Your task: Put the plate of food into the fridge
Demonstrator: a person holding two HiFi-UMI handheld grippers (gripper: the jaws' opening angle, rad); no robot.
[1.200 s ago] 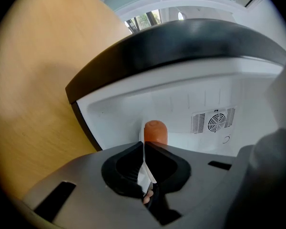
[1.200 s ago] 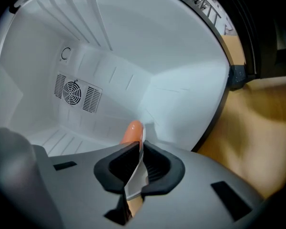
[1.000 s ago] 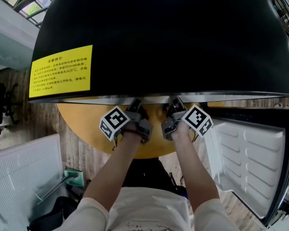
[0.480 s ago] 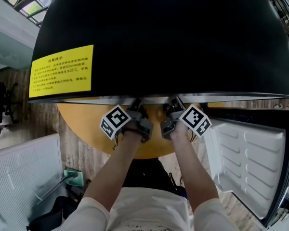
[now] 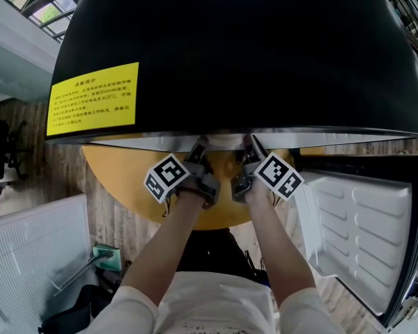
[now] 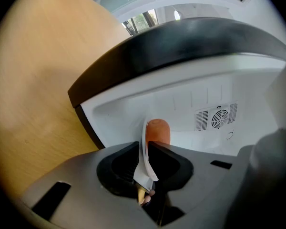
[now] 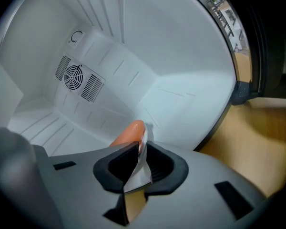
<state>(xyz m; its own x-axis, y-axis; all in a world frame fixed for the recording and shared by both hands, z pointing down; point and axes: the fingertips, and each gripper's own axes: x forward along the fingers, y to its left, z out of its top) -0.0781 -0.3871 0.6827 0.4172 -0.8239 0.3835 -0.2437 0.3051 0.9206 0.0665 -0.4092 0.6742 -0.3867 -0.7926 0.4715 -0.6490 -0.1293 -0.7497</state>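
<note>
A white plate's rim (image 6: 144, 168) stands edge-on between the jaws of my left gripper (image 6: 144, 150), which is shut on it. An orange sausage (image 6: 157, 130) lies on the plate just past the jaws. My right gripper (image 7: 140, 152) is shut on the opposite rim of the plate (image 7: 137, 175), with the sausage (image 7: 128, 131) beyond. In the head view both grippers, left (image 5: 195, 155) and right (image 5: 249, 153), reach under the black fridge top (image 5: 251, 54); the plate is hidden there. The white fridge interior (image 7: 133, 56) lies ahead of both.
The fridge's open door (image 5: 362, 228) hangs at the right. A round wooden table (image 5: 118, 179) sits beneath the fridge. A fan vent (image 7: 74, 75) is on the back wall. A yellow label (image 5: 92, 97) is on the fridge top. A white panel (image 5: 35, 256) lies lower left.
Both grippers have edged slightly forward under the fridge top, the right marker cube shifting a little left. Their hold on the plate is the same.
</note>
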